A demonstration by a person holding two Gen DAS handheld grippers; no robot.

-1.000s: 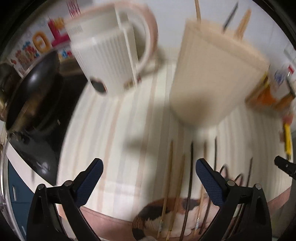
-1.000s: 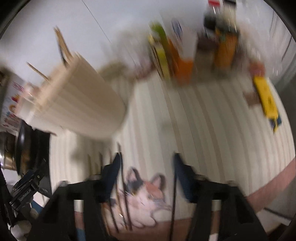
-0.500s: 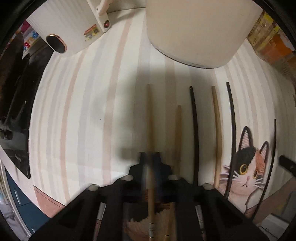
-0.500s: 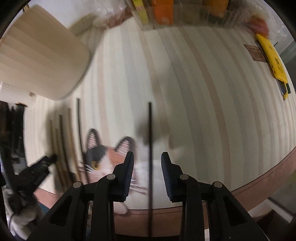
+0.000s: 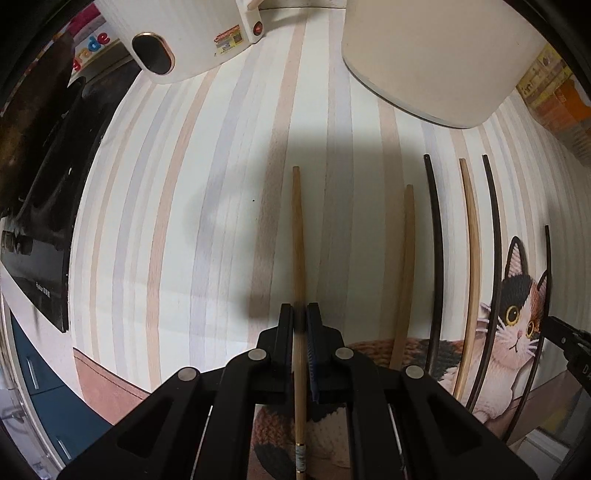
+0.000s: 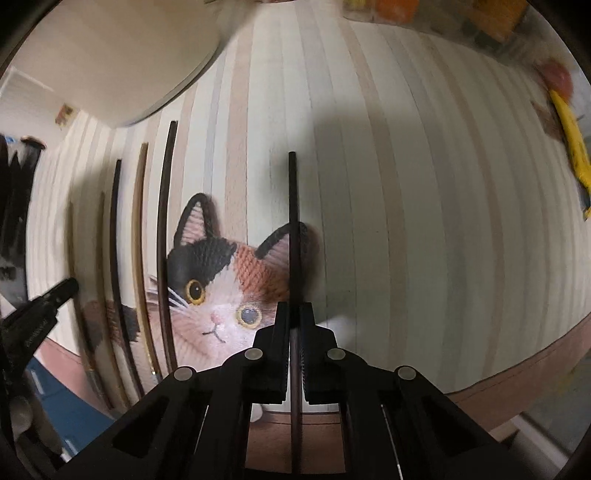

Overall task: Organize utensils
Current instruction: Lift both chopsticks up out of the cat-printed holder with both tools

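Observation:
My left gripper (image 5: 299,308) points down at the striped mat and is shut on a light wooden chopstick (image 5: 297,229) that lies flat, tip away from me. To its right lie another wooden chopstick (image 5: 406,258) and several dark and bamboo ones (image 5: 437,240). My right gripper (image 6: 293,306) has its jaws closing tight on a dark chopstick (image 6: 292,192) lying across the cat picture's ear; the pads press on it. The beige ribbed utensil holder (image 5: 436,55) stands beyond the row, at the top left in the right wrist view (image 6: 110,55).
A white kettle (image 5: 184,33) stands at the far left beside the holder. A black stove top (image 5: 44,184) borders the mat on the left. Orange boxes (image 5: 561,96) and a yellow tool (image 6: 572,147) sit at the right. The mat's brown edge (image 6: 517,369) is close to me.
Both grippers have come down to the mat. The left one went from wide open to shut on the wooden chopstick. The right one's jaws narrowed and closed on the dark chopstick.

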